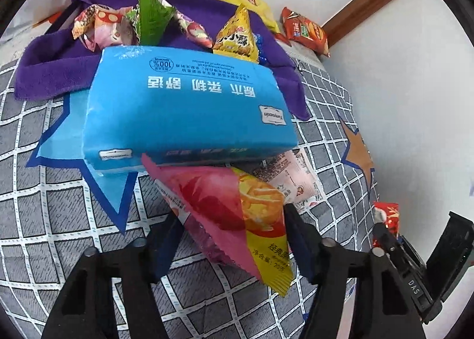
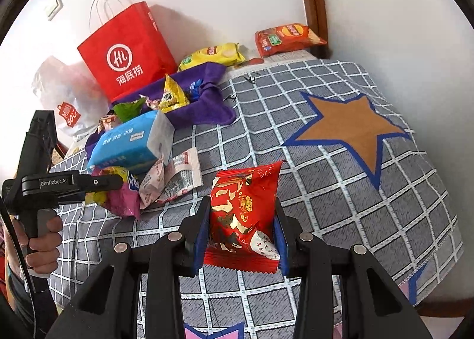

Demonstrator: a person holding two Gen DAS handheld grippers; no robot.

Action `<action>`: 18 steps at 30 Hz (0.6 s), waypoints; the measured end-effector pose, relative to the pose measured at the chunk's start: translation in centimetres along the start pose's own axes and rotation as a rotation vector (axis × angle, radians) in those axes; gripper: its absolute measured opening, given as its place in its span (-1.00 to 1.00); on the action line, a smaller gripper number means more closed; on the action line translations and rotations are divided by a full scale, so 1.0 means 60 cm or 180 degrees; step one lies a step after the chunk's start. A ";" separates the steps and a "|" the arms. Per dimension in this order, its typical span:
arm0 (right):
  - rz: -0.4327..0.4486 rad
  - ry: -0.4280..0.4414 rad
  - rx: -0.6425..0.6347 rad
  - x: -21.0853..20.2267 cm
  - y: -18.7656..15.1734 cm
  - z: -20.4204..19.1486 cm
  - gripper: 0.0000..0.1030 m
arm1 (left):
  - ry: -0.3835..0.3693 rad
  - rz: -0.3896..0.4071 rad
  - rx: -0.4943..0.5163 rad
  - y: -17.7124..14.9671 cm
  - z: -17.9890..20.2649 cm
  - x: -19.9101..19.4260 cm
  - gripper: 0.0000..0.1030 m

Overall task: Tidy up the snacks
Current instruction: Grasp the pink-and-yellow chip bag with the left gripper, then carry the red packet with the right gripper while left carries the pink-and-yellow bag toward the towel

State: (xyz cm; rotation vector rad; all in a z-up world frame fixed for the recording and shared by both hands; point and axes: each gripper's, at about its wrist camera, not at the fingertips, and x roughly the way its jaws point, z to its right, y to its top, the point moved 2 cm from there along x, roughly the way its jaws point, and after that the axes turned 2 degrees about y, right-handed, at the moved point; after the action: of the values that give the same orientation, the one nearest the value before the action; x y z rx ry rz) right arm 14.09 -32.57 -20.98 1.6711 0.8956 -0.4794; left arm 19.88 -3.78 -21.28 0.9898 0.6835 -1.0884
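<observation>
My left gripper (image 1: 234,238) is open, its fingers on either side of a pink and yellow snack bag (image 1: 237,214) that lies on the checked bedspread, partly under a blue tissue pack (image 1: 189,110). My right gripper (image 2: 241,235) is shut on a red snack packet (image 2: 244,214) and holds it just above the bedspread. The left gripper shows in the right wrist view (image 2: 97,182), at the pink bag (image 2: 121,196). A purple cloth basket (image 1: 59,63) behind the tissue pack holds several small snack packets (image 1: 237,36). A white and pink packet (image 1: 293,179) lies beside the pink bag.
A red paper bag (image 2: 124,51) stands against the wall behind the basket. A yellow chip bag (image 2: 211,56) and an orange chip bag (image 2: 286,36) lie by the wall. A white plastic bag (image 2: 59,93) is at the left. The bed's edge (image 2: 438,250) drops off at right.
</observation>
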 end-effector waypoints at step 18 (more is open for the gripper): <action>0.0146 0.0147 -0.0398 -0.047 0.000 -0.111 -0.27 | 0.0113 0.0428 0.0001 -0.046 -0.029 -0.130 0.07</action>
State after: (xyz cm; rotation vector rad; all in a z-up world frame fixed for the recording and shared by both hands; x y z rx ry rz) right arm 11.41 -27.13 -17.05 1.5904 0.9008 -0.3478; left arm 14.65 0.57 -16.24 1.0426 0.6362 -0.9552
